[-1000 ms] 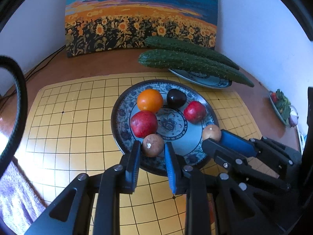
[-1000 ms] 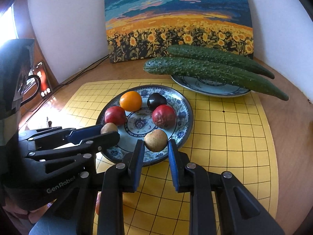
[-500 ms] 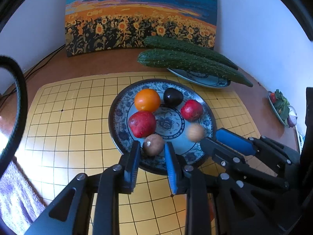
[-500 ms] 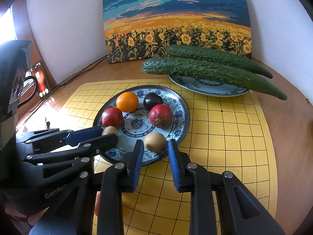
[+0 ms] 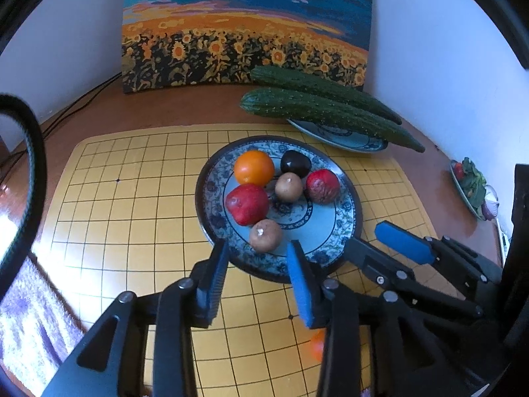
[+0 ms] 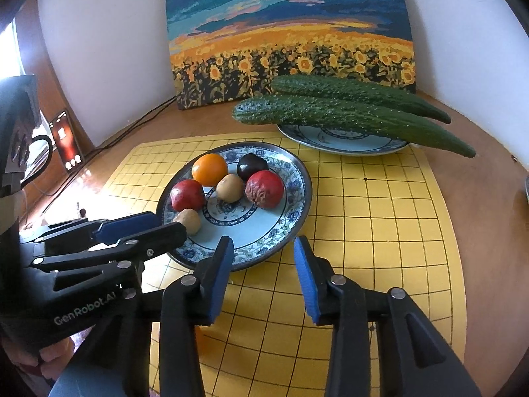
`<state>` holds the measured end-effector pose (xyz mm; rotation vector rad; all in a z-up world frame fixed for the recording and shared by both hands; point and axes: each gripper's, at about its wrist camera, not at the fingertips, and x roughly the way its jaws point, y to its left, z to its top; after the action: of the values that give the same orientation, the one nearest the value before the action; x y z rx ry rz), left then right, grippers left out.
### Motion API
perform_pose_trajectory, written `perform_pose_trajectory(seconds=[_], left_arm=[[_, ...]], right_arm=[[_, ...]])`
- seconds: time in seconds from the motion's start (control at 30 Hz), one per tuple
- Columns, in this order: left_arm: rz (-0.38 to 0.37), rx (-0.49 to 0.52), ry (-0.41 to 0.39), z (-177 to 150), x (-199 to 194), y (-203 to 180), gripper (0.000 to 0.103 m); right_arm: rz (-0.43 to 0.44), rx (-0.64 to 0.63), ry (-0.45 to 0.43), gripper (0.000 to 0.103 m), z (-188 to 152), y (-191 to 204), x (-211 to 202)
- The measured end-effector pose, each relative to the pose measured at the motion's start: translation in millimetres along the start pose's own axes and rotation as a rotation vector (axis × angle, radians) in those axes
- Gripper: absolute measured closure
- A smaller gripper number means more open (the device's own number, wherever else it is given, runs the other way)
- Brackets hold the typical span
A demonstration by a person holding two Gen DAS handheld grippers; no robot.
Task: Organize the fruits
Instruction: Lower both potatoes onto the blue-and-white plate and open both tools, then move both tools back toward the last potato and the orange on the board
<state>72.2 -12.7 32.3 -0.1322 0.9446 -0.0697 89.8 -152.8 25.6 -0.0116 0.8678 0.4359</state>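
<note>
Both your grippers, left (image 5: 258,258) and right (image 6: 263,258), are opening with nothing between them; both kiwis (image 5: 265,235) now lie freed on the plate (image 5: 334,231) – six fruits gathered

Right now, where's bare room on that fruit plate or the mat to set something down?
The fruit plate is bare on its near-right half; fruits crowd its far-left. The yellow mat lies bare right of it. The cucumbers fill the far plate.
</note>
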Motion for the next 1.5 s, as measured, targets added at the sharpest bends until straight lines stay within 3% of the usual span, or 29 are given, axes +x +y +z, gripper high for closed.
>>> perform_pose_trajectory(seconds=[0.93,1.5], left_arm=[[0.022,-0.053,-0.012,-47.8,-44.6,27.8,0.061],[0.025,-0.062,0.002,-71.1,-49.6,30.1,0.061]], right_arm=[[-0.025,0.021,-0.035,0.059,-38.8,25.1,-46.5],[-0.005,-0.007,0.003,0.058,-60.7,50.7,-36.6]])
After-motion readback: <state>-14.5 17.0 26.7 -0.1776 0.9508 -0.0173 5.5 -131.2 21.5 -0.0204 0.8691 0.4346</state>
